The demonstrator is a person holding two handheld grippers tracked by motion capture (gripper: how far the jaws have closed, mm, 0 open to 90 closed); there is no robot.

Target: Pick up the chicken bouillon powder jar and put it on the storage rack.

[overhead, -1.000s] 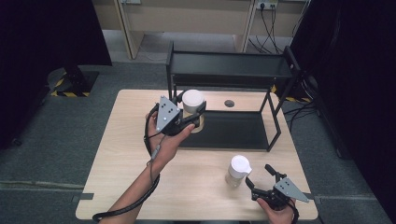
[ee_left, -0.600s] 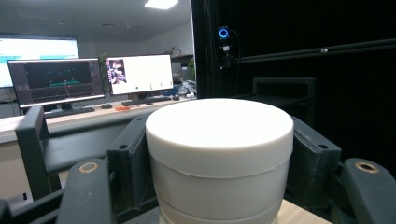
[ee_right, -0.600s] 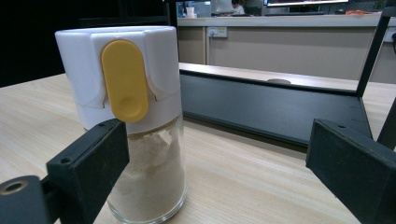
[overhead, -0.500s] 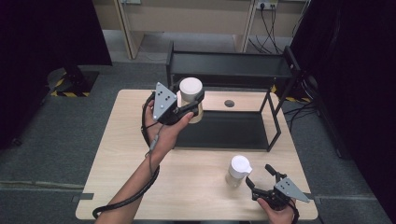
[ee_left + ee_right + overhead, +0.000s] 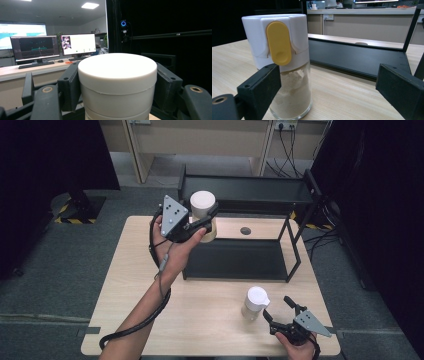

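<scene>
Gripping a cream, flat-lidded round jar [image 5: 117, 82], the left tongs [image 5: 202, 222] hold it upright.

both grippers are black, each topped by a grey three-cornered plate dotted with small dark marks. the left gripper [image 5: 202, 222] trails a black cable [image 5: 150, 317] with a small grey block on it, looping along the bare forearm to the near edge. the right gripper [image 5: 280, 312] has chunky black jaws with flat rectangular pads, small screw holes and brass-coloured pivot rings. no sleeves cover the forearms.
</scene>
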